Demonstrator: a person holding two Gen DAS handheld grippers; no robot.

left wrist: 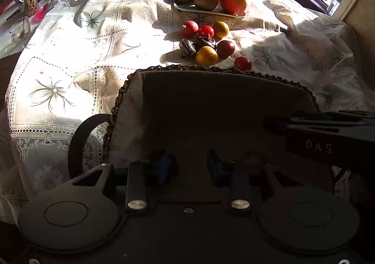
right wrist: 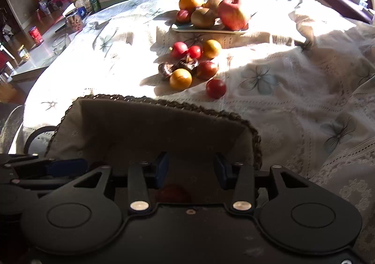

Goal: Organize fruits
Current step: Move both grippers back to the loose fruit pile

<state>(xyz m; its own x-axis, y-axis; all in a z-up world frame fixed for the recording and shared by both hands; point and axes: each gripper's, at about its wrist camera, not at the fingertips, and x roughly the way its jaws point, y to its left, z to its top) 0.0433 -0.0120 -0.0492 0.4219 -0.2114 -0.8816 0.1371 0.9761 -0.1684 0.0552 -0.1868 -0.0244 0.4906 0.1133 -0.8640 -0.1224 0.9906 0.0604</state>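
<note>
A woven basket (left wrist: 131,104) with a cloth liner stands at the near table edge, in shadow. My left gripper (left wrist: 189,166) hangs open over its inside, holding nothing. My right gripper (right wrist: 191,170) is open above the same basket (right wrist: 253,137), and a red fruit (right wrist: 173,193) lies on the liner just below its fingers. That dim red fruit (left wrist: 253,159) also shows in the left wrist view. Beyond the basket lies a loose pile: two small oranges (right wrist: 180,79), several red fruits (right wrist: 215,88) and dark wrinkled dates (right wrist: 187,63). A plate (right wrist: 185,28) farther back carries an apple (right wrist: 232,14), kiwis and an orange.
A lace tablecloth (left wrist: 70,53) with flower prints covers the round table and lies rumpled at the right. A glass bowl (left wrist: 20,29), cans and jars crowd a side counter at the left. A black round handle (left wrist: 77,142) sticks out left of the basket. A purple sofa stands at the far right.
</note>
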